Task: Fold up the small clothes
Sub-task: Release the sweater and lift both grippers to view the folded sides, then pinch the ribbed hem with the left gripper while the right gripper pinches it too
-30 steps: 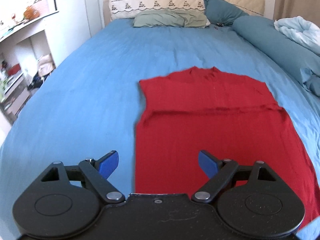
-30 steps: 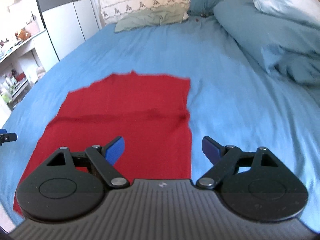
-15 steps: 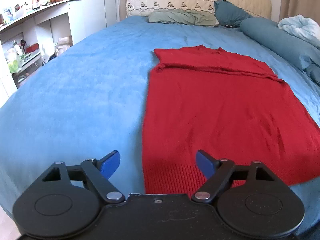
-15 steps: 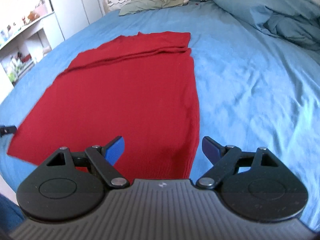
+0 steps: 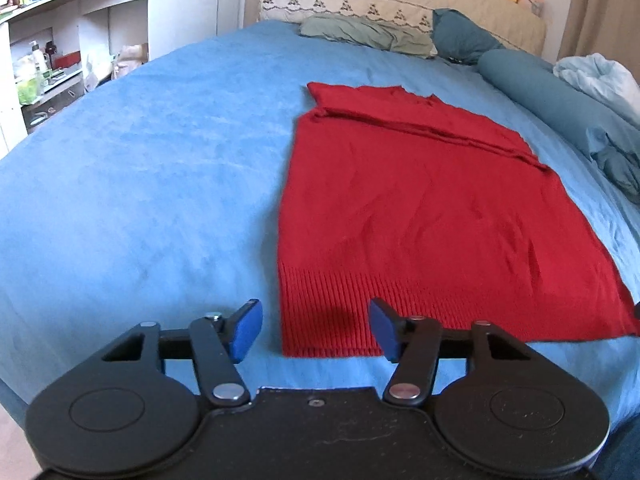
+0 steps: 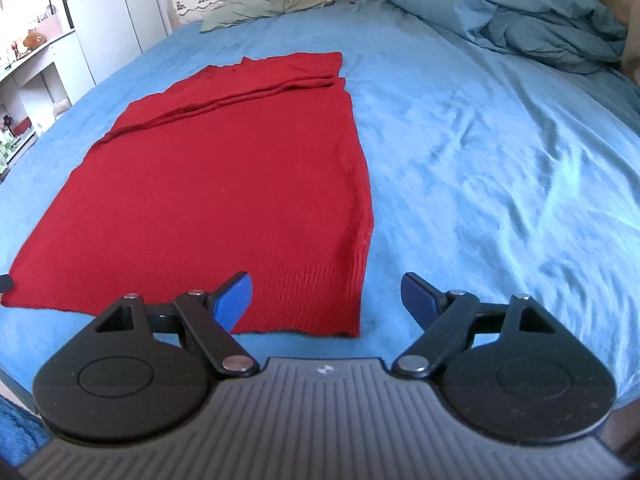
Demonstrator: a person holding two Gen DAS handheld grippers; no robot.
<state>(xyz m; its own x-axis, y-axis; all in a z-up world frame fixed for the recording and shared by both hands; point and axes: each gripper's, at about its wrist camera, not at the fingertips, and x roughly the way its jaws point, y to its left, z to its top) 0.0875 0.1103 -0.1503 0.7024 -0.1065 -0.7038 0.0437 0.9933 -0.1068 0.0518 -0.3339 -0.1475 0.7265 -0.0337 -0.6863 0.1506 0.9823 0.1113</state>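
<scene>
Now both tools (image 5: 315,330) (image 6: 326,298) (spread) at sweater (image 5: 420,216) hem

No legible text or labels.

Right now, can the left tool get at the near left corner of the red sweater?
Probably yes. The left tool is open and empty, the sweater corner lies flat on the bed just ahead, and nothing lies between them.
</scene>
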